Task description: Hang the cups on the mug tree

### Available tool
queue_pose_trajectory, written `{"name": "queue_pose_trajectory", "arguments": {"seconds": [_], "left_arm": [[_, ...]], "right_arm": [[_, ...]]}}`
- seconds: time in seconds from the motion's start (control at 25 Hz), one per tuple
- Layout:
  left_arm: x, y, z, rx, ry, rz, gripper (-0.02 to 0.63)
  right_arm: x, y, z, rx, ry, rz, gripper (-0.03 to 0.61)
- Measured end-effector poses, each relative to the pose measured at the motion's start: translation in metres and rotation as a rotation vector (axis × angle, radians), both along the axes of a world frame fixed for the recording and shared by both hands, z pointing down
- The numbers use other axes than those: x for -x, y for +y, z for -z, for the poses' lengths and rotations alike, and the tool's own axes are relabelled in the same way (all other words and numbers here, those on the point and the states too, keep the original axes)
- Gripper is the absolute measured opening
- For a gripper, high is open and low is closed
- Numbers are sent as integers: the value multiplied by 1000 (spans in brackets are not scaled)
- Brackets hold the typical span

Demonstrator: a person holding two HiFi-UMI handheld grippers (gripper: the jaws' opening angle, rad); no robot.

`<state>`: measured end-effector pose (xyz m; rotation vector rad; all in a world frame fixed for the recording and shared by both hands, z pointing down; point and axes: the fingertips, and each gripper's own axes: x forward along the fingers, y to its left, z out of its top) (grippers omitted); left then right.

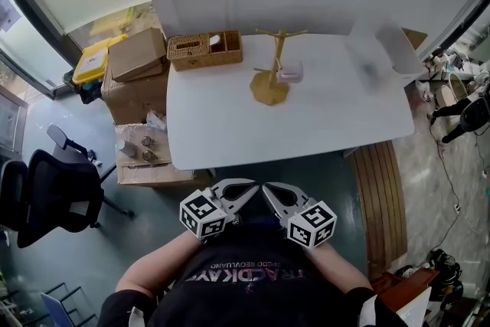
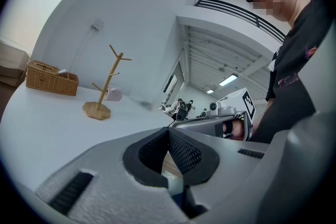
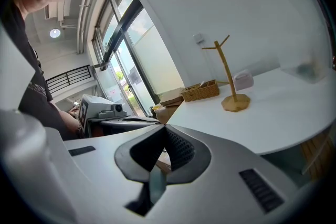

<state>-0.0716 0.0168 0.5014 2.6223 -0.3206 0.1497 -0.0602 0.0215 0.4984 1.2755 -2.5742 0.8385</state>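
Observation:
A wooden mug tree (image 1: 272,63) stands on the white table (image 1: 321,115), towards the back and left of the middle. A pale cup (image 1: 290,73) sits right beside its trunk, low by the base; whether it hangs or rests on the table I cannot tell. Tree (image 2: 103,86) and cup (image 2: 114,94) also show in the left gripper view, and the tree (image 3: 229,77) with its cup (image 3: 242,80) in the right gripper view. My left gripper (image 1: 246,188) and right gripper (image 1: 271,191) are held close to my chest, well short of the table's front edge, tips nearly meeting. Both are shut and hold nothing.
A wicker basket (image 1: 204,50) sits on the table's back left corner. Cardboard boxes (image 1: 136,65) and a yellow bin (image 1: 96,57) stand on the floor to the left. A black office chair (image 1: 50,195) is at far left. A wooden bench (image 1: 385,195) runs along the right side.

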Motion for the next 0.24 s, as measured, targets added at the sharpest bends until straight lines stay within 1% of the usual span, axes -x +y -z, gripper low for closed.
{"name": "queue_pose_trajectory", "arguments": {"seconds": [0.24], "left_arm": [[-3, -1, 1, -4, 3, 2, -5]], "right_arm": [[-3, -1, 1, -1, 2, 3, 11]]}}
